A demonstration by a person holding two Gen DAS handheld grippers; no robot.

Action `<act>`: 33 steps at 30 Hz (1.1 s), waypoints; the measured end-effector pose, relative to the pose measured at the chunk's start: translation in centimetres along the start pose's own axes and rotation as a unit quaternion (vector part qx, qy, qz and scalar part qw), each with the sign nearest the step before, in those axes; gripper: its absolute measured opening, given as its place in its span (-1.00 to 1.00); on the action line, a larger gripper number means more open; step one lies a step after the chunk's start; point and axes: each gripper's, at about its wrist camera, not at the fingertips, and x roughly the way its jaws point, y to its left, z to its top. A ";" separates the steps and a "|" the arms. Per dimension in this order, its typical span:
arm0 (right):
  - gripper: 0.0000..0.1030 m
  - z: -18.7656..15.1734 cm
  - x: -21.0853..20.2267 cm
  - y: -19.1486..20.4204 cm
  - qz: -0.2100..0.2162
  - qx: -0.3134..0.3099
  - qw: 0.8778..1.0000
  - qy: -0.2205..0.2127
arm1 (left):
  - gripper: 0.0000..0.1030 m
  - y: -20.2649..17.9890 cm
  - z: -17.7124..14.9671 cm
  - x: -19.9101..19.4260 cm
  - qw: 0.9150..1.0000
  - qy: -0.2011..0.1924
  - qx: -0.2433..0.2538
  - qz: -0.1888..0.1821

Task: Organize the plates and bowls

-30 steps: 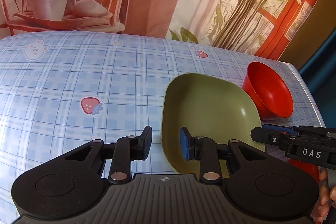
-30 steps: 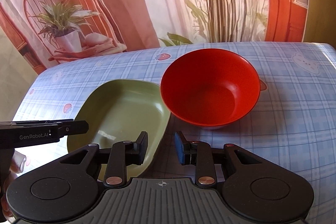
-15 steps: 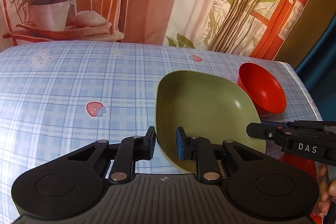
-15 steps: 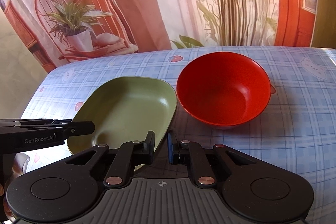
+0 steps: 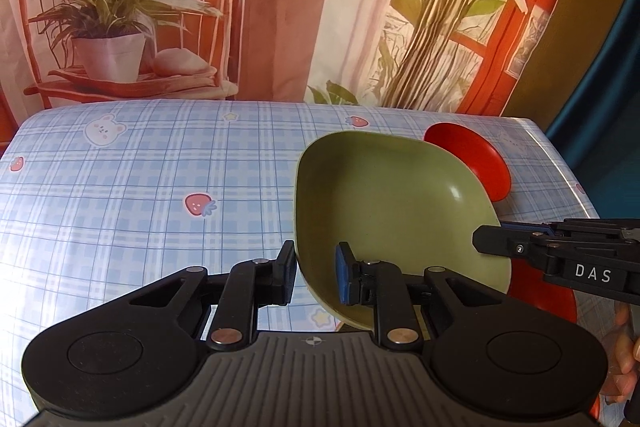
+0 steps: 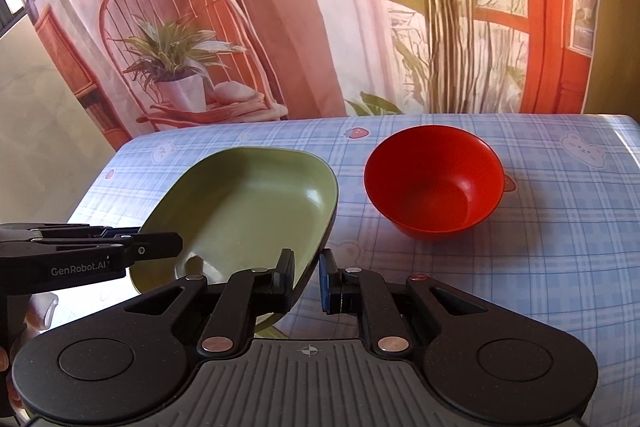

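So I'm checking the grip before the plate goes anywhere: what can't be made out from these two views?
- Left wrist view: most of the red bowl is hidden behind the raised green plate.
- Left wrist view: a red patch under the right tongs is too covered to identify.
- Right wrist view: the plate's near rim is hidden by the tongs' fingers, so pad contact is unclear.
- Both views: the plate's underside and the table beneath it.
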 end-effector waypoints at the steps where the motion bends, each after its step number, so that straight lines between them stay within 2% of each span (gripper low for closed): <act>1: -0.77 -0.2 -0.4 0.2 0.000 -0.002 1.000 -0.001 | -0.57 -0.1 -0.2 -0.3 1.000 -0.001 0.001 0.001; 16: -0.74 -4.0 -5.1 2.5 0.001 -0.022 1.000 0.002 | -0.57 -0.3 -3.9 -3.9 1.000 -0.001 0.013 0.000; 33: -0.72 -7.3 -6.1 2.5 -0.003 -0.023 0.999 0.023 | -0.57 -1.2 -7.0 -4.0 0.999 0.025 0.029 -0.006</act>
